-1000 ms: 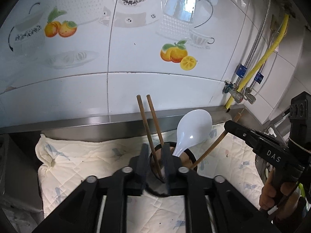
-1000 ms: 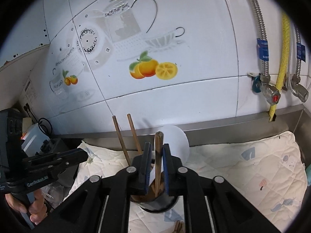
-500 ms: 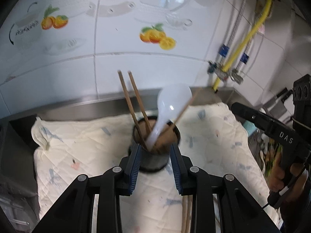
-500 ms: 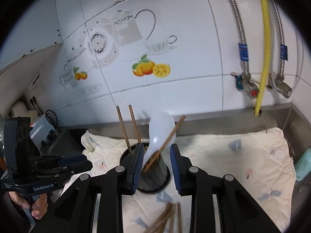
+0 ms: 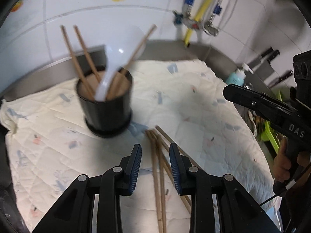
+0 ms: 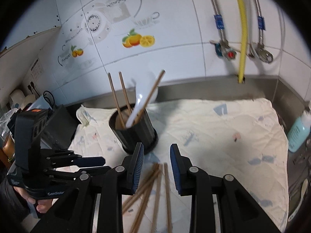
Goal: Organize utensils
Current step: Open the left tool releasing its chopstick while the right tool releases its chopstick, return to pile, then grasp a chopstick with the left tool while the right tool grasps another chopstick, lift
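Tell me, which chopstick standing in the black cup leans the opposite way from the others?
The lone chopstick right of the white spoon tilts right; the other two stand side by side, tilting left in the black cup.

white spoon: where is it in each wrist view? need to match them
Left wrist: white spoon upper left of centre, standing in the black holder, bowl end up.
Right wrist: spoon left of centre, in the same holder, bowl against the wall.
Shared landmark: the yellow hose on the tiled wall, to the spoon's right in both.

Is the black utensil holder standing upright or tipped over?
Upright: the black utensil holder stands on its base on the quilted cloth, open mouth upward.
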Demonstrator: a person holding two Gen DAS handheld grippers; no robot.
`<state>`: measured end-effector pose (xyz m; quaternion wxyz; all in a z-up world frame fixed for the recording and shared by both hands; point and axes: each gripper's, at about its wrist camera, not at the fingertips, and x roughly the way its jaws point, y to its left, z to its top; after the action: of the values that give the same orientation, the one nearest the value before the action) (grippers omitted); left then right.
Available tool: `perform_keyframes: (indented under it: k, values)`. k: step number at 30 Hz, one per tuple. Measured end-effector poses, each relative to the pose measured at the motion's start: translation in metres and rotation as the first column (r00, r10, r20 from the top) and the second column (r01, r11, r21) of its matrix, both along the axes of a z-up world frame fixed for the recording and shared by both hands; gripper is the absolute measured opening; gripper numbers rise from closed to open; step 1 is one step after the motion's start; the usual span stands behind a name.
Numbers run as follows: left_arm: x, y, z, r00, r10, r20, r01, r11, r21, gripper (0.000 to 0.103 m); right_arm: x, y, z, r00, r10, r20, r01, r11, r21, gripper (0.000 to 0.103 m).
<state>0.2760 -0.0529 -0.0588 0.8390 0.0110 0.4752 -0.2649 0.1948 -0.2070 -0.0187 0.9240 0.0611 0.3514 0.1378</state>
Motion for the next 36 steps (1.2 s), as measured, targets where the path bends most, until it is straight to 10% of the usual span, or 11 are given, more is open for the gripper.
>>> perform_keyframes:
  k: [19, 36]
  values:
    - [0.04, -0.037, -0.092, 0.984, -0.062, -0.17, 0.079, 0.993, 0.093, 0.02, -0.008, -0.012, -0.054, 0.991, -0.024, -0.128, 0.021, 0.999, -0.029, 0.031]
    - [0.047, -0.05, -0.118, 0.98, -0.068, -0.189, 0.092, 0.988, 0.125, 0.009, 0.003, -0.005, -0.082, 0.977, -0.006, -0.212, -0.006, 0.998, -0.057, 0.031]
